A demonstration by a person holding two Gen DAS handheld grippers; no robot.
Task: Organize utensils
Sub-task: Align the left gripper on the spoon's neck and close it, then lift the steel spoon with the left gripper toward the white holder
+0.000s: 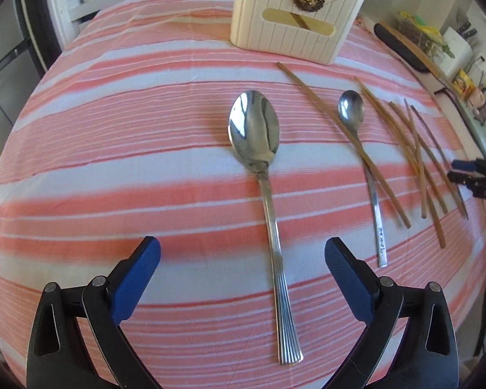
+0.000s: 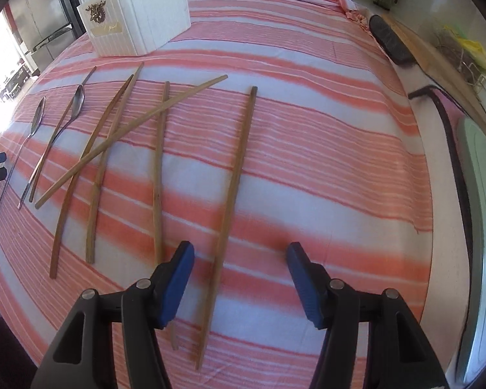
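Observation:
A large steel spoon (image 1: 262,175) lies on the striped tablecloth, its handle between the jaws of my open left gripper (image 1: 243,253). A small steel spoon (image 1: 363,155) lies to its right, crossed by a wooden chopstick (image 1: 343,144). Several more chopsticks (image 1: 418,162) lie further right. A white ribbed utensil holder (image 1: 291,16) stands at the back. In the right wrist view my open right gripper (image 2: 239,256) straddles one long chopstick (image 2: 230,214). Other chopsticks (image 2: 158,175) and both spoons (image 2: 74,110) lie to the left, with the holder (image 2: 136,16) behind.
The pink striped cloth (image 2: 324,129) covers the table. A dark case (image 2: 388,42) and a wooden board (image 2: 437,64) lie past the right edge, by a shelf with clutter. A metal fridge (image 2: 45,13) stands beyond the far left.

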